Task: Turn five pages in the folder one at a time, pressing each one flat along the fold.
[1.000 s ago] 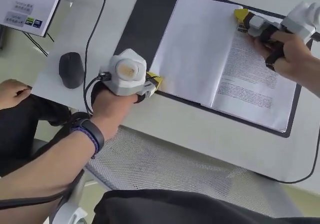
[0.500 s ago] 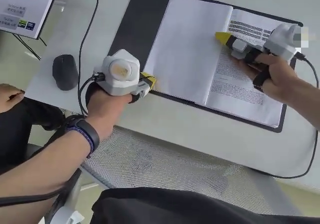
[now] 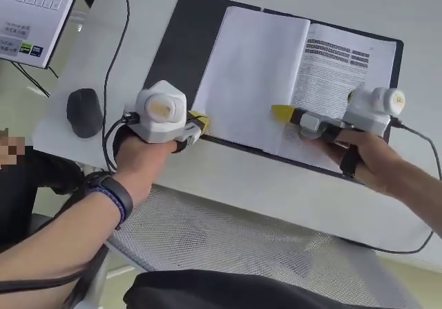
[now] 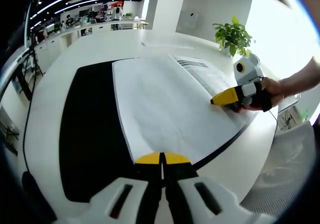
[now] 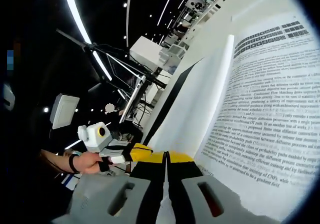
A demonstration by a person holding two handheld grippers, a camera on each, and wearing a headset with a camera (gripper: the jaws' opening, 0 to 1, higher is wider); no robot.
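Folder (image 3: 176, 46) lies open on the desk (image 3: 276, 178). My right gripper (image 3: 282, 113), clenched on nothing, sits at the near end of the fold (image 3: 298, 74); I judge it's pressing. My left gripper (image 3: 199, 121), clenched empty too, rests by the blank page (image 3: 252, 67) corner. How many of the five pages are turned, I can't tell.

Left gripper (image 3: 199, 122) is pointing right, its 2 jaws pressing together, left hand (image 3: 141, 148) wrapping around its body. Right gripper (image 3: 282, 113) is pointing left toward it, jaws meeting, right hand (image 3: 364, 155) gripping behind, forearm extending lower right.
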